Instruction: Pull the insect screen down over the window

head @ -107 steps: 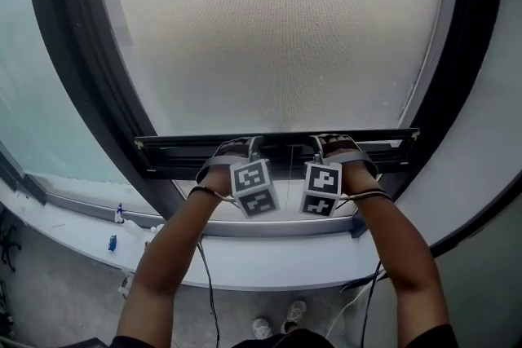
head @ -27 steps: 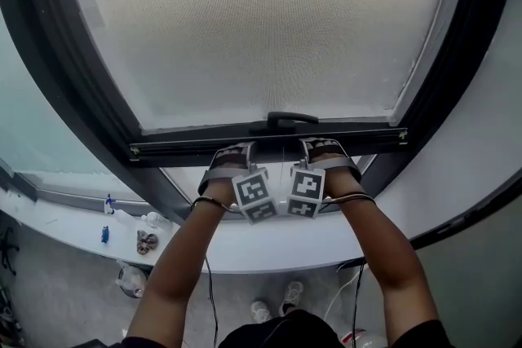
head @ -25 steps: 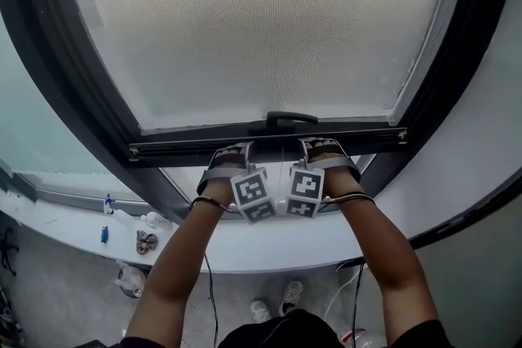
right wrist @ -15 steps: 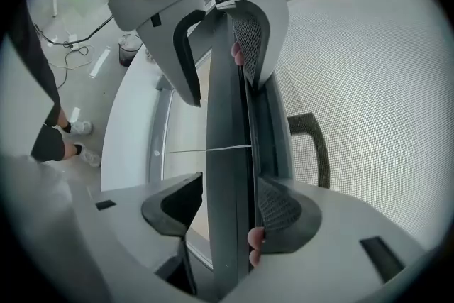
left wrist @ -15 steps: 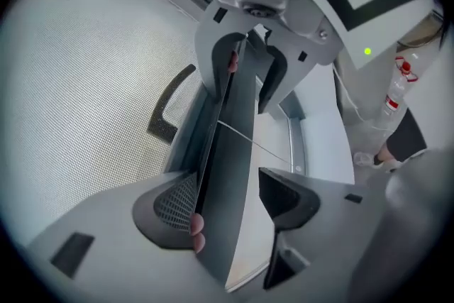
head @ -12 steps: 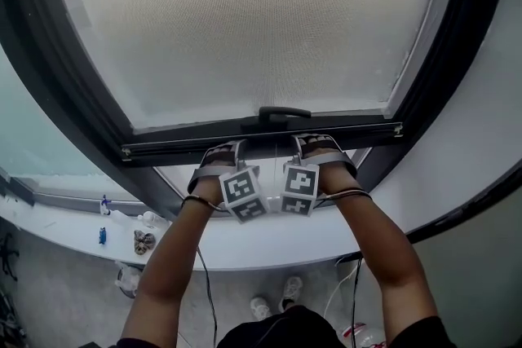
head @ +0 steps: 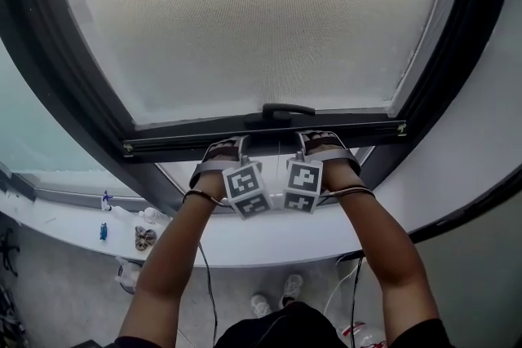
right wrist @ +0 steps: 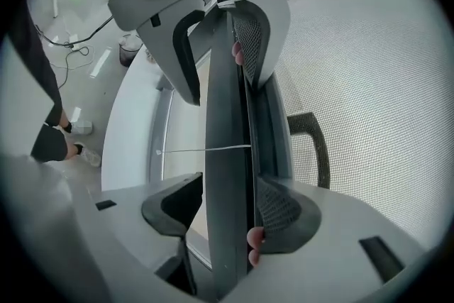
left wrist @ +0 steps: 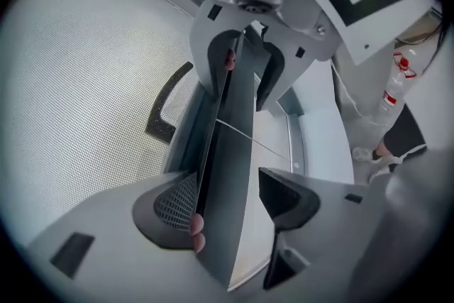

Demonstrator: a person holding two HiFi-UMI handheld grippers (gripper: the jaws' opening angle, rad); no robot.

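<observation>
Left gripper [head: 232, 146] and right gripper [head: 315, 141] each clamped the single dark grey metal bar [head: 163, 145] of one white mesh insect screen [head: 261, 20]; one black handle [head: 277, 109] sat between them.

Left gripper [head: 231, 146] and right gripper [head: 315, 139] both closed on the screen's bottom bar [head: 261, 136], side by side, marker cubes nearly touching, no passage between them. Black handle [head: 277, 110] sticks up off the bar just above, between the two. Insect screen [head: 261, 12] mesh blocks everything above the bar. Dark window frame [head: 69, 85] walls off left and right. Only a narrow gap [head: 178, 174] under the bar, down to the white sill [head: 269, 244]. Bar is bare outboard of each gripper, free to grab.
</observation>
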